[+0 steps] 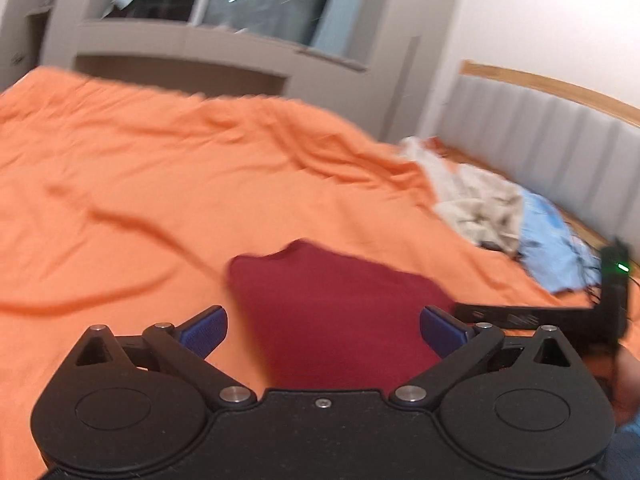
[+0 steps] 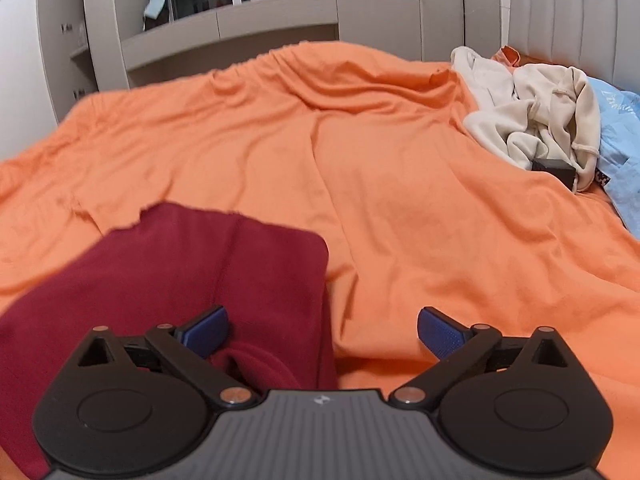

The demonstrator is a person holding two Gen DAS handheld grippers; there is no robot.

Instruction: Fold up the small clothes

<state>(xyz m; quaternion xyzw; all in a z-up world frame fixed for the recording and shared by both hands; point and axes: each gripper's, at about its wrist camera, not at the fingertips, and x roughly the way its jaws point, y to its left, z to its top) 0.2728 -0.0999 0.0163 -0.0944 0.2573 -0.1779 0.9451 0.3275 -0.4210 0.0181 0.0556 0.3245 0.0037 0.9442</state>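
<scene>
Left tongs (image 1: 323, 330) stand spread wide, blue pads (image 1: 204, 330) gripping nothing; the folded dark-red garment (image 1: 332, 312) lies on the bed between and just ahead of them, its far edge rounded. To the left of these tongs the orange sheet (image 1: 140, 184) runs open and rumpled, crossed by long creases, up to the bed's far edge. To their right a black device (image 1: 616, 280) with a green light stands near, and beyond it a cream garment heap (image 1: 476, 200) and a pale blue cloth (image 1: 556, 240) lie by the padded grey headboard (image 1: 540, 136).

Right tongs (image 2: 323, 330) are likewise released — jaws wide, pads clear of the cloth. The red garment lies under and ahead of their left finger, its right edge straight, corner rounded. Ahead and right is free orange sheet. Far right, the cream heap sits on a small black box (image 2: 556, 170); the blue cloth carries pale script, unreadable. Grey cabinets (image 2: 240, 24) and a window back the bed.
</scene>
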